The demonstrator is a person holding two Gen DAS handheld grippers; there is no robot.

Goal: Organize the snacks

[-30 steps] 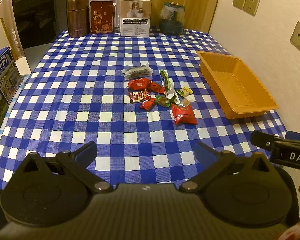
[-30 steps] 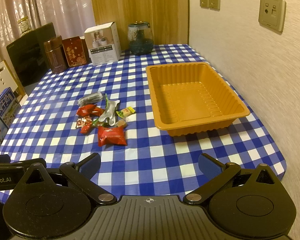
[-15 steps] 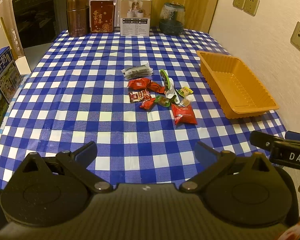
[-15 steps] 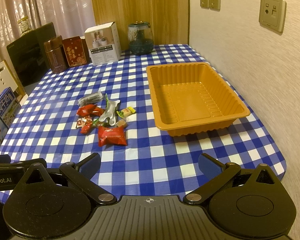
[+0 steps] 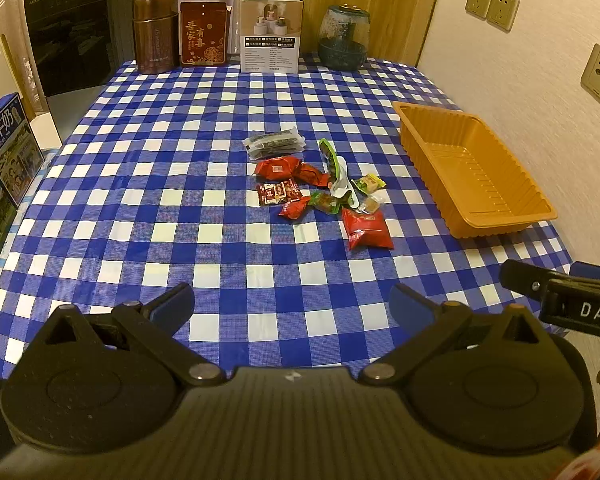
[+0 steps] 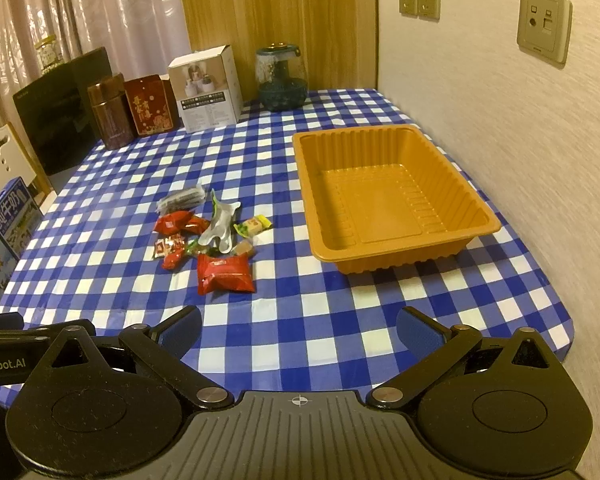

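At the far left edge, blue milk cartons (image 5: 8, 152) stand just off the checked tablecloth (image 5: 160, 216). Along the far edge, left to right, stand a brown canister (image 5: 156, 32), a red tin (image 5: 203, 33), a white box (image 5: 271, 32) and a glass jar (image 5: 344, 38).

The left gripper (image 5: 291, 306) hangs over the near edge, its fingers spread wide and holding nothing. Ahead of it and a little to the right, the snacks (image 5: 320, 188) lie in a loose cluster near the table's middle. A dark striped packet (image 5: 274, 144) lies farthest, red wrappers and small candies sit in the middle, and a large red packet (image 6: 225, 272) lies nearest.

The right gripper (image 6: 299, 330) hangs over the near edge too, fingers equally wide and empty. From it the cluster lies ahead and to the left, while the orange tray (image 6: 440, 164), with nothing in it, sits ahead and to the right against the wall, well apart from the snacks.

Sorting has not begun. The large red packet is probably the first pick: its long axis runs roughly left to right in the right wrist view, and it lies between the two grippers, seemingly nearer the right one, which also has the shorter carry to the tray.
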